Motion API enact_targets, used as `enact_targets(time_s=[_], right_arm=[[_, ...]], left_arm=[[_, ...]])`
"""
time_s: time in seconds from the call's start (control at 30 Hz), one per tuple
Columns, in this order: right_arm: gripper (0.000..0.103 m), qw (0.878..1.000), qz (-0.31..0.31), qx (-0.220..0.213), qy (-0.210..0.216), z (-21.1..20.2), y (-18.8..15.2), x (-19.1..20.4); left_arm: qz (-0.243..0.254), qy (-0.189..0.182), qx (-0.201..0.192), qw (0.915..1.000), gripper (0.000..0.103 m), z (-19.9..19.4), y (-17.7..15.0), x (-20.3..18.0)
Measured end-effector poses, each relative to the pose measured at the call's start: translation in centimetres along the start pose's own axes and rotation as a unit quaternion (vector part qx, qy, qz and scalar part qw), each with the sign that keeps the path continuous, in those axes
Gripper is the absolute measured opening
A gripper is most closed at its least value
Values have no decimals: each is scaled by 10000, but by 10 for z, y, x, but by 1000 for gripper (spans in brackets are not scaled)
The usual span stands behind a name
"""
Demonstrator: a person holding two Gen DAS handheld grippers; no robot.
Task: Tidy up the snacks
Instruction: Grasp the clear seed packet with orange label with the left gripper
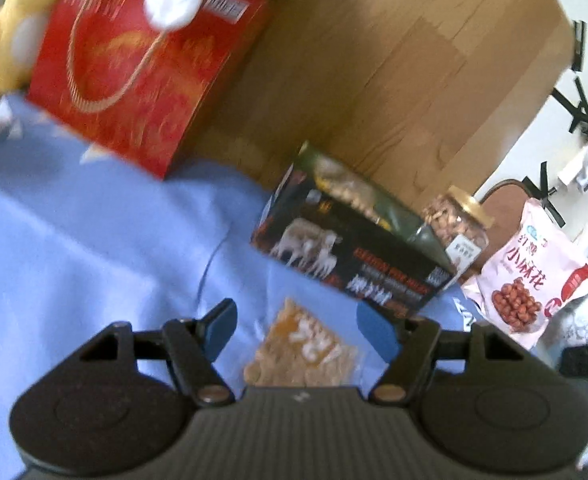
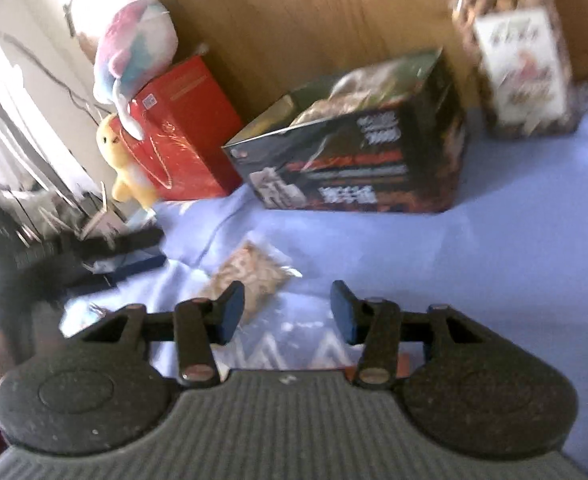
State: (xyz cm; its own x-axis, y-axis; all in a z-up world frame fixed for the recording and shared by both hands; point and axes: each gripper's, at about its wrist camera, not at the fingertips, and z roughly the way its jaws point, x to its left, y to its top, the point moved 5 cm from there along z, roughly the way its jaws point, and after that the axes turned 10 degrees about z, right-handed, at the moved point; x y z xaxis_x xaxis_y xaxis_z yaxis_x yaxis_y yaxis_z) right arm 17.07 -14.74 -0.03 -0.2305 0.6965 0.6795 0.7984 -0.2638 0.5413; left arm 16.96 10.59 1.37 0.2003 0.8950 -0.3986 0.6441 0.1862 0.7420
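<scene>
On the blue cloth-covered surface [image 1: 74, 240], a clear snack packet [image 1: 306, 354] lies flat just in front of the black box [image 1: 350, 256], between the spread fingers of the left gripper [image 1: 298, 330], untouched. The right gripper [image 2: 286, 312] also stands open and empty. A nut jar [image 1: 458, 224] and what seems a pink peanut bag [image 1: 530, 272] stand beside the box.

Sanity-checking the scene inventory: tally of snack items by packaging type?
Boxes: 2, red gift box and black milk box
Jars: 1, nut jar
Bags: 2, pink peanut bag and clear snack pouch
Total: 5
</scene>
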Motion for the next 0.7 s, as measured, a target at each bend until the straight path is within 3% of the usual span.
enact_targets(time_s=[0.17,0.23,0.33,0.4,0.47,0.5,0.53,0.57,0.7], right_arm=[[41,9991,397,-13,-121,22,14,-4],[41,9984,537,-32,-164,29,23,-10],[42,9963,817,216,176,44,25,-10],[40,9951,821,396,391,50,18,-3],[24,9972,529,442,279,46,10,6],[10,9972,456,531,247,45,5,8],[6,9965,483,628,285,42,-1,9],[6,9953,527,715,383,37,-7,11],[6,9934,383,802,725,4,-32,22]], left_arm=[[-86,-4,295,9995,73,7,-23,8],[-57,-31,178,9998,73,4,-30,9],[152,93,76,9998,67,3,-34,4],[487,329,19,9983,55,4,-36,-2],[802,525,-12,9954,48,6,-39,-9],[866,485,19,9951,40,7,-39,-12],[908,392,57,9951,36,8,-40,-13],[950,333,95,9949,30,9,-41,-15],[1010,140,151,9947,28,9,-44,-20]])
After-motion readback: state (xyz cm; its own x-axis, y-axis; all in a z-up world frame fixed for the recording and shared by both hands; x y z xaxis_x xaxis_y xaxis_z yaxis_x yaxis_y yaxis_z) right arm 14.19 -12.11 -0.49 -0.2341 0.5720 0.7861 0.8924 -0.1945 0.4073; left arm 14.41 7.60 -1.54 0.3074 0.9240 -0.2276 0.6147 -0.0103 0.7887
